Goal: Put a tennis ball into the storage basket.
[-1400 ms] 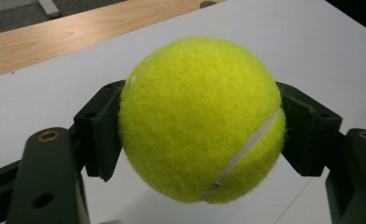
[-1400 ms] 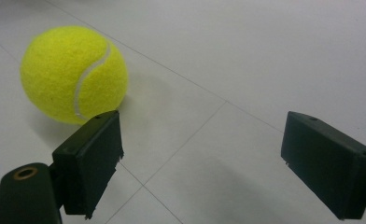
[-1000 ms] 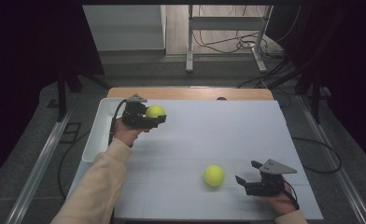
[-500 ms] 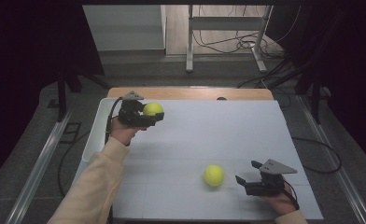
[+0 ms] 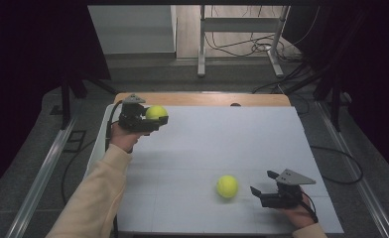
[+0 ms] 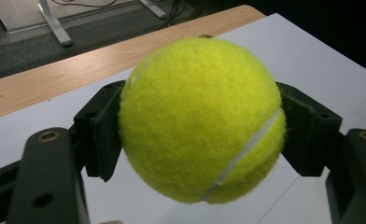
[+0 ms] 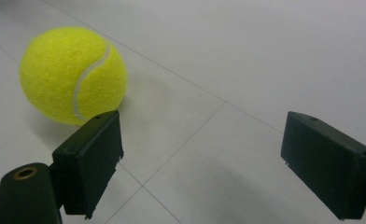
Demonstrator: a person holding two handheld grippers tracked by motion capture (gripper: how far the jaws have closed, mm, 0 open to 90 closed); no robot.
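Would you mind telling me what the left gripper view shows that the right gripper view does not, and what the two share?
Left gripper view alone: the left gripper with its jaws clamped on a tennis ball, held above the table, plus the wooden edge of the table and the floor beyond.

Right gripper view alone: the right gripper with jaws wide apart and nothing between them, and a second tennis ball resting on the surface, just beyond one jaw.

Both: the white table top, a yellow tennis ball and black jaws.
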